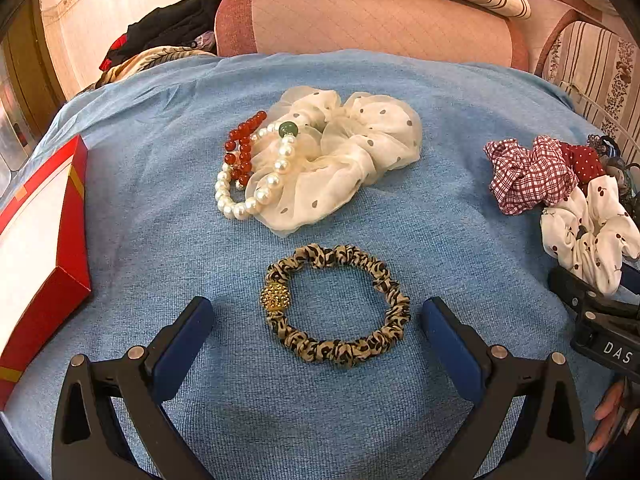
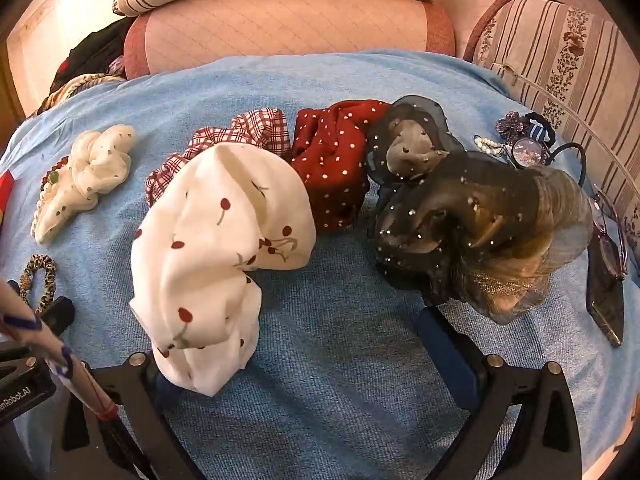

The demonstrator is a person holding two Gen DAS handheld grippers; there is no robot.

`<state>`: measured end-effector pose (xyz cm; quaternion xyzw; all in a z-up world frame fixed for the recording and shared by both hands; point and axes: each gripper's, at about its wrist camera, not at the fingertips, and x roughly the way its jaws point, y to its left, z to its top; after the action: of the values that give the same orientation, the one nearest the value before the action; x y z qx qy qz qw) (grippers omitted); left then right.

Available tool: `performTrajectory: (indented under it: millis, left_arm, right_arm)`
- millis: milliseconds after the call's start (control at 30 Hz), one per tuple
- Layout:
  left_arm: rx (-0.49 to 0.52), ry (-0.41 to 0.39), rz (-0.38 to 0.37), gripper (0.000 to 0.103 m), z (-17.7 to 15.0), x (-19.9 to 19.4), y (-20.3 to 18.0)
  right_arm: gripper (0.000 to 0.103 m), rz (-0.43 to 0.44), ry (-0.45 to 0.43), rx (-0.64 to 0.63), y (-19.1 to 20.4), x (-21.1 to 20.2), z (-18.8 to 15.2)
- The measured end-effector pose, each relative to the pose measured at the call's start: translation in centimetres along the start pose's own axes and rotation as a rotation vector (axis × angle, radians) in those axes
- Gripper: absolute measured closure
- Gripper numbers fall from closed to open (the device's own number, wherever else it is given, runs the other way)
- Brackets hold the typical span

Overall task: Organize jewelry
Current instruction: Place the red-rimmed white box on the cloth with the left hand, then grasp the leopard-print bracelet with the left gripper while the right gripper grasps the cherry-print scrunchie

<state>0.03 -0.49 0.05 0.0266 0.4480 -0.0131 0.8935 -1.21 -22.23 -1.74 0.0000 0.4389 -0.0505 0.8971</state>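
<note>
I judge the sorting barely begun. My left hand-held gripper (image 1: 318,320) hangs spread wide around the leopard hair tie (image 1: 338,306) on the blue cloth (image 1: 160,208). My right hand-held gripper (image 2: 296,344), also agape, grips nothing; the cherry scrunchie (image 2: 216,256) drapes over its left finger. The red box (image 1: 44,252) waits at left.

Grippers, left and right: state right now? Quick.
Left gripper: open, empty, straddling the leopard-print scrunchie.
Right gripper: open; cherry-print scrunchie drapes over one finger, not clamped.

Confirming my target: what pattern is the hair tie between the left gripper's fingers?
Leopard print, tan and black, with a gold bead; the hair tie shows best in the left wrist view.
</note>
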Motion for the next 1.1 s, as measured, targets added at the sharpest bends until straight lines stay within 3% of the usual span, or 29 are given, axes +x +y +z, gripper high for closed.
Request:
performTrajectory:
  millis: [700, 967, 1100]
  left_arm:
    - [0.001, -0.001, 0.002, 0.0, 0.0, 0.0, -0.1]
    - [-0.008, 0.007, 0.018, 0.0, 0.3, -0.3, 0.2]
    - [-0.001, 0.103, 0.03, 0.0, -0.3, -1.7, 0.2]
  right_arm:
    - [0.002, 0.025, 0.0, 0.008, -0.2, -0.9, -0.4]
    - [0.003, 0.118, -0.03, 0.032, 0.1, -6.1, -3.3]
    - [0.003, 0.154, -0.112, 0.079, -0.5, -10.3, -4.2]
